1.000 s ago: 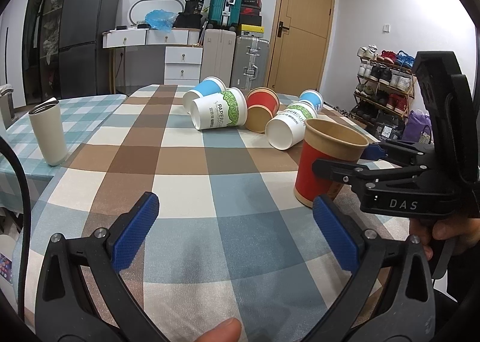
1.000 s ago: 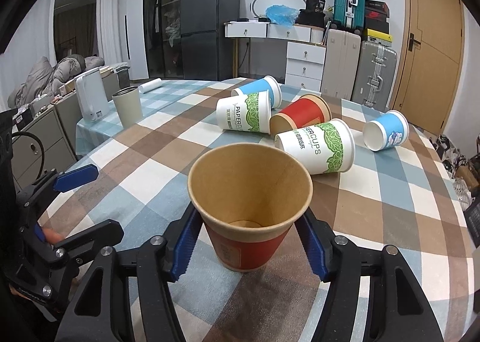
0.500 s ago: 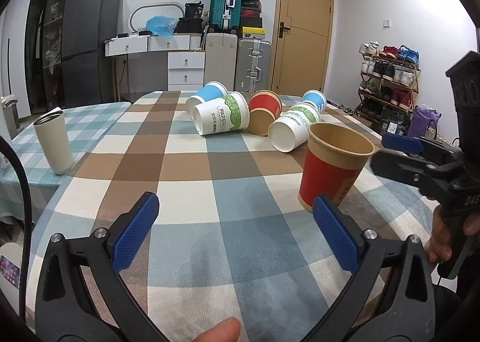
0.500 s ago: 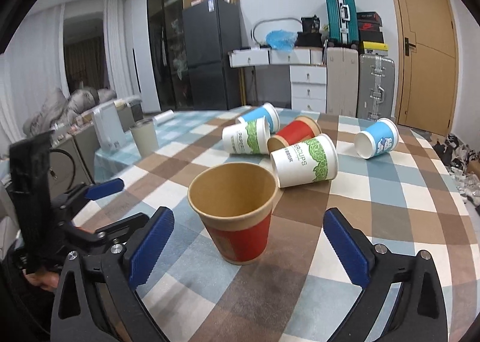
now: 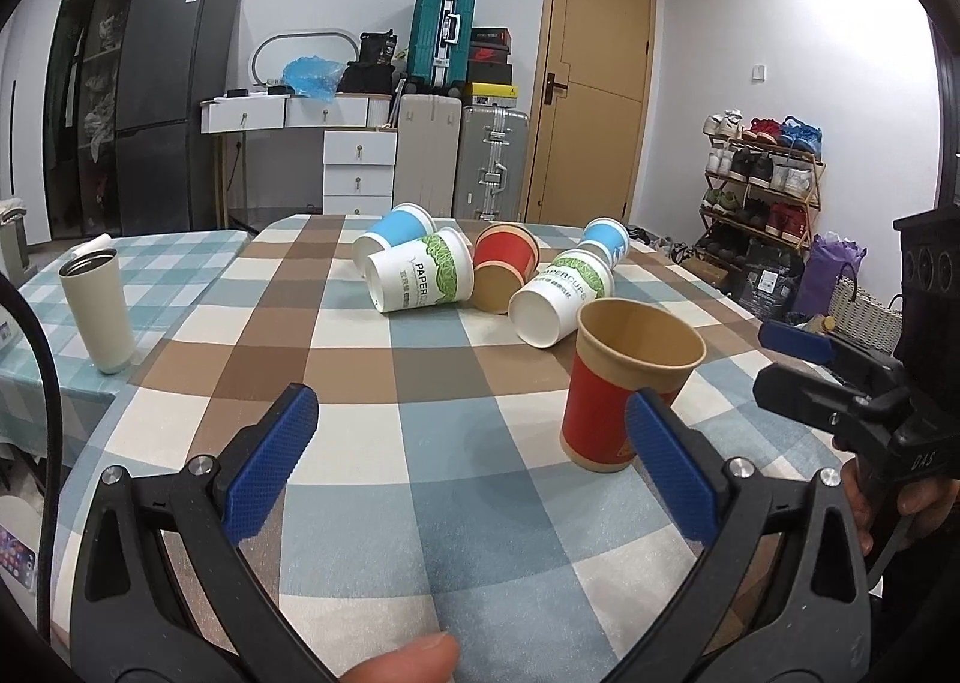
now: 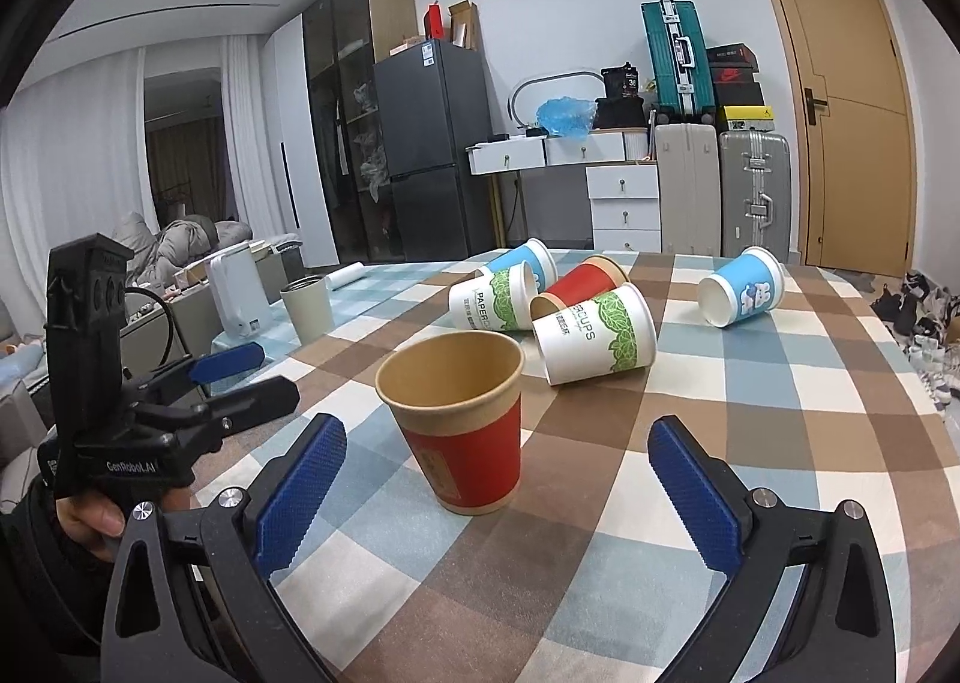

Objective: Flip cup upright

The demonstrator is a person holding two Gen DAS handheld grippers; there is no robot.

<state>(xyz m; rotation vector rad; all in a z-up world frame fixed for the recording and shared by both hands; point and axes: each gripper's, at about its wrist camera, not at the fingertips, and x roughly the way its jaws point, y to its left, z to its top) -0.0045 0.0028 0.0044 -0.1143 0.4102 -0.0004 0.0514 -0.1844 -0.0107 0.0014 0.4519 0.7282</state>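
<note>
Red cup (image 6: 462,419) upright, dead ahead of right gripper (image 6: 498,497), nearer; both jaws spread, probably clear. Left gripper (image 5: 474,473) offset.

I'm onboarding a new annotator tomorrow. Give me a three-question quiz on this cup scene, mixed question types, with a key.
1. True or false: the red cup nearest the grippers stands upright with its mouth up.
2. How many paper cups lie on their sides on the checked table? A) three B) five C) seven
3. Fill in: the right gripper is ____ and grips nothing.

Key:
1. True; it stands free on the cloth, touched by neither the right gripper nor the left gripper.
2. B; two green-leaf white cups, two blue cups and one red one.
3. Open.
</note>
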